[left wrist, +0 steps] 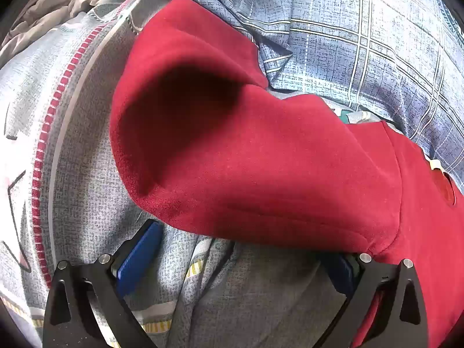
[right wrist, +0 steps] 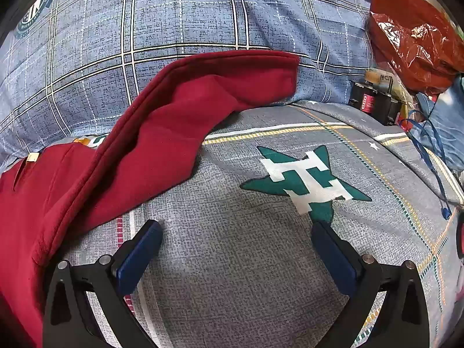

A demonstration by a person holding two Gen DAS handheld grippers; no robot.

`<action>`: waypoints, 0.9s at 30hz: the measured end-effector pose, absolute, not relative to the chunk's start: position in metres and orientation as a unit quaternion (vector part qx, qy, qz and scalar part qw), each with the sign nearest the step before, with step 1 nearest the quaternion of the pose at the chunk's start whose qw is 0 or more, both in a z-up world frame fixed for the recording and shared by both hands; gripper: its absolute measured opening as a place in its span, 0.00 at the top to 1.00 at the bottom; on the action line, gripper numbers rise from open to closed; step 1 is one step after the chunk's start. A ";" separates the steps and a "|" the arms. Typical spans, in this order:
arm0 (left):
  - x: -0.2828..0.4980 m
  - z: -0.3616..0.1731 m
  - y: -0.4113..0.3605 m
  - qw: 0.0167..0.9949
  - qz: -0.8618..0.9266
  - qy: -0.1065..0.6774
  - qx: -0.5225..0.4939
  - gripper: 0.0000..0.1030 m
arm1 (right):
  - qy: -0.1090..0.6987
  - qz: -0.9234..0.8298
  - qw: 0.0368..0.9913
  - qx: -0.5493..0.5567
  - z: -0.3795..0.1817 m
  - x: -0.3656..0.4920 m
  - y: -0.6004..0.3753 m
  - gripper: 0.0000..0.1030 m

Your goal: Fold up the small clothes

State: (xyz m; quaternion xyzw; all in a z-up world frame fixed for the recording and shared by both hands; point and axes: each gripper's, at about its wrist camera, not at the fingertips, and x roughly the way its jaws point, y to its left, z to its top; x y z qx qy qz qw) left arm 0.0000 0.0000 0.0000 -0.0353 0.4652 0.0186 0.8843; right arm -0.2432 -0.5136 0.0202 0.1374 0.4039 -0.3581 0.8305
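While the dark red fleece garment (left wrist: 232, 150) lies spread on the grey printed bedsheet (right wrist: 232, 261), both tools hang just above the cloth with jaws released and nothing between them. Taking the garment as landmark and going left to right: the left gripper (left wrist: 240, 258) sits at its near hem, one blue pad (left wrist: 139, 258) clear on the sheet and the other tucked under the red edge, so this hand is the nearer (close enough to pinch, I judge). A sleeve runs up and away from these jaws toward the blue plaid quilt (left wrist: 362, 43).

Further right, the right gripper (right wrist: 236, 255) is over bare sheet, with the garment's body to its left and the other sleeve stretching diagonally away to the upper right, long axis slanted across the view. Right of the sleeve comes the green star print (right wrist: 307, 179), then an orange plastic bag (right wrist: 406, 34).
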 end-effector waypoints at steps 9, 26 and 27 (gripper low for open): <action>-0.001 0.000 0.001 0.885 0.018 0.465 -0.037 0.00 | 0.404 -0.358 0.830 0.137 0.017 -0.239 -0.515 0.00; -0.019 0.015 0.003 0.869 -0.008 0.493 -0.032 0.07 | 0.410 -0.359 0.827 0.139 0.015 -0.234 -0.518 0.00; -0.023 0.019 0.003 0.870 -0.012 0.492 -0.030 0.09 | 0.412 -0.359 0.825 0.144 0.016 -0.235 -0.516 0.00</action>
